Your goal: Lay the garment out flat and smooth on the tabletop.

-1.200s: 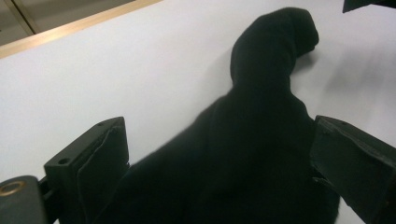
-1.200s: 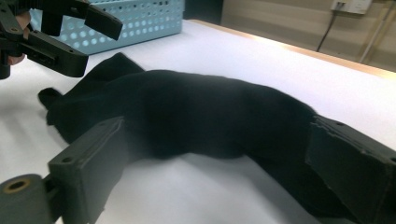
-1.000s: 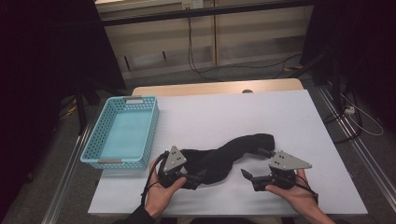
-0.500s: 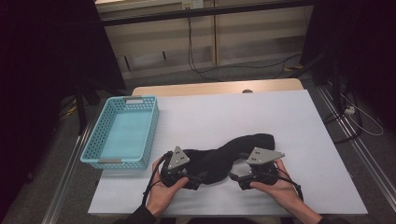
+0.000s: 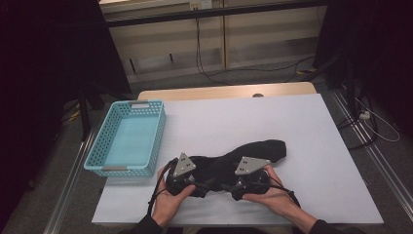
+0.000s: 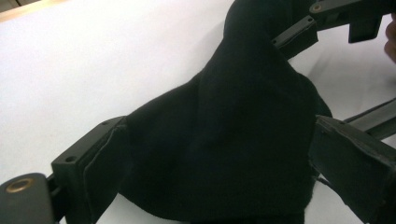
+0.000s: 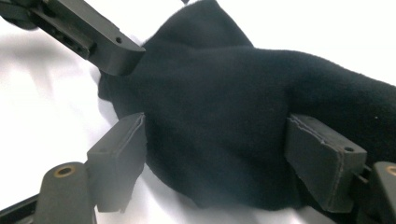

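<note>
A black cloth (image 5: pixel 265 148) lies crumpled near the front of the white table (image 5: pixel 302 117). My left gripper (image 5: pixel 200 179) is at its left end and my right gripper (image 5: pixel 229 181) just to the right, both held by hands, jaws facing each other. In the left gripper view the cloth (image 6: pixel 233 130) bulges between the wide-set jaws of the left gripper (image 6: pixel 224 163), touching both pads. In the right gripper view the cloth (image 7: pixel 224 116) fills the gap of the right gripper (image 7: pixel 217 154); its jaws have just been closing and both pads press the fabric.
A light blue plastic basket (image 5: pixel 103 146) stands at the table's left edge, beside the left hand. Beyond the table's far edge are a wooden strip, cables on the floor and dark stands. The table's front edge runs just under the wrists.
My right gripper has slid left along the cloth, from its right end to close beside the left gripper. The cloth's near part has bunched up. The left gripper stayed put.
</note>
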The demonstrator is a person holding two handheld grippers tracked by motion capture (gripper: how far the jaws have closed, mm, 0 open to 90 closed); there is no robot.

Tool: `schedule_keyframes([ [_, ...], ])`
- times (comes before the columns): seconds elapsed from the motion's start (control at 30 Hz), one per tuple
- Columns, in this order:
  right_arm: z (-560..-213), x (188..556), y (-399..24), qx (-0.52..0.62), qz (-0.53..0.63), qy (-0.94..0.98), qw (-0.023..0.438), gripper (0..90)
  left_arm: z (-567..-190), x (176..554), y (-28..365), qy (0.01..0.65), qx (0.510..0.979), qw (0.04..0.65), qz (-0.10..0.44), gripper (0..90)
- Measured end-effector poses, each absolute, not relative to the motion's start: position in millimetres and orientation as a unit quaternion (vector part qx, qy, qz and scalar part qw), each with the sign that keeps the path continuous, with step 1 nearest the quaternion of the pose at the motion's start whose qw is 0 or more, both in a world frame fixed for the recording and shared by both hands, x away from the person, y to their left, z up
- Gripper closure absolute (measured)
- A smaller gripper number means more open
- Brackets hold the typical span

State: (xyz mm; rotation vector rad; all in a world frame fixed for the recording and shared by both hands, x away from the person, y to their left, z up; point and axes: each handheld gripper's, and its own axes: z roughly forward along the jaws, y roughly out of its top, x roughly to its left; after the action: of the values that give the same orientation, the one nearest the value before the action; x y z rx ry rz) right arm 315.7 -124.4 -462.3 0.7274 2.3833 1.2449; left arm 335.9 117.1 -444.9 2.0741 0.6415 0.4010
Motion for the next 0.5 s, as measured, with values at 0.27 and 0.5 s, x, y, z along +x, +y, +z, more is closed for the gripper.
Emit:
schedule_keyframes([
  [0.27, -463, 325, -129, 0.253, 0.425, 0.846, 0.201, 60.4, -446, 335, 116, 0.254, 0.843, 0.444, 0.162, 6.5],
  [0.5, -449, 326, -137, 0.257, 0.441, 0.839, 0.190, 73.8, -445, 333, 114, 0.233, 0.845, 0.454, 0.162, 6.3],
])
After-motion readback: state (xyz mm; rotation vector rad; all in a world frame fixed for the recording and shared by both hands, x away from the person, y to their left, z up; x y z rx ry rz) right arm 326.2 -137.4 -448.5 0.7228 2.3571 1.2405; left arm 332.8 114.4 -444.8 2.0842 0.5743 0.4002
